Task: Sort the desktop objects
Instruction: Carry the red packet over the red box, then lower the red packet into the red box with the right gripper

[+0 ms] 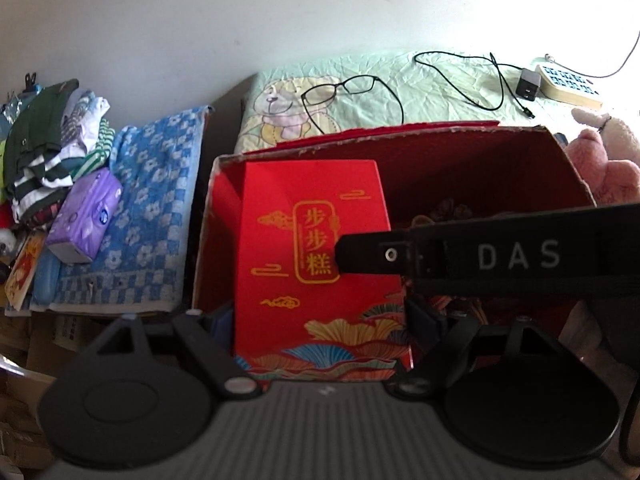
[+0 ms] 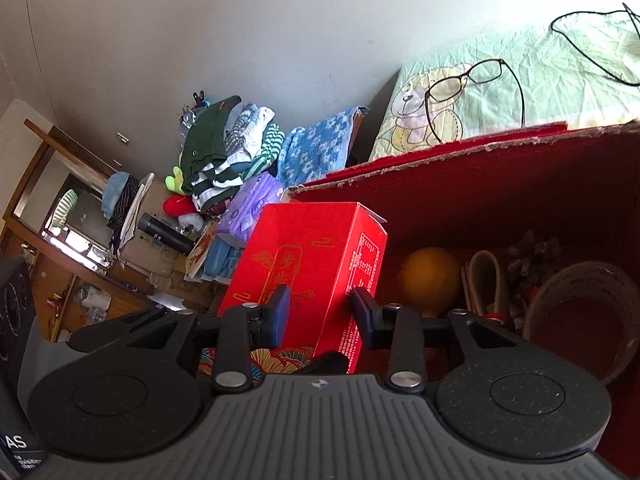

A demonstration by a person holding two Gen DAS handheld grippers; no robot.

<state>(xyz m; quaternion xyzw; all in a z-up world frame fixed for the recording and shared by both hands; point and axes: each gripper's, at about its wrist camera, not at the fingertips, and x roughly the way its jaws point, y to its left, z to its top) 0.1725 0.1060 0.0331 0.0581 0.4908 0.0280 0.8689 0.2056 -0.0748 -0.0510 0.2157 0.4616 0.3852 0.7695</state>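
— One red carton [image 1: 316, 264] is what I'm handling, standing on end inside the big red storage box [image 1: 500, 132], against its left wall.

— Which gripper is holding it?

— I'm clamping the left gripper [image 1: 320, 322] across its lower part, one finger on each side, most likely so it goes in upright and takes little floor. The right gripper [image 2: 320, 312] is hanging just beside the carton's near corner, fingers apart, pads [image 2: 280, 308] straddling that edge without pressing.

— How is the carton pointing?

— Its long axis is running vertical, printed face turned toward the left camera, opening flap up. Right of the carton, deeper in the box, an orange ball [image 2: 430, 276] and a roll of tape [image 2: 580, 320] are lying. Beyond the carton, outside the box, glasses [image 1: 340, 90] are resting on a green quilt [image 1: 440, 88]; left of it, a purple tissue pack [image 1: 84, 216] is sitting on a blue towel [image 1: 156, 200].
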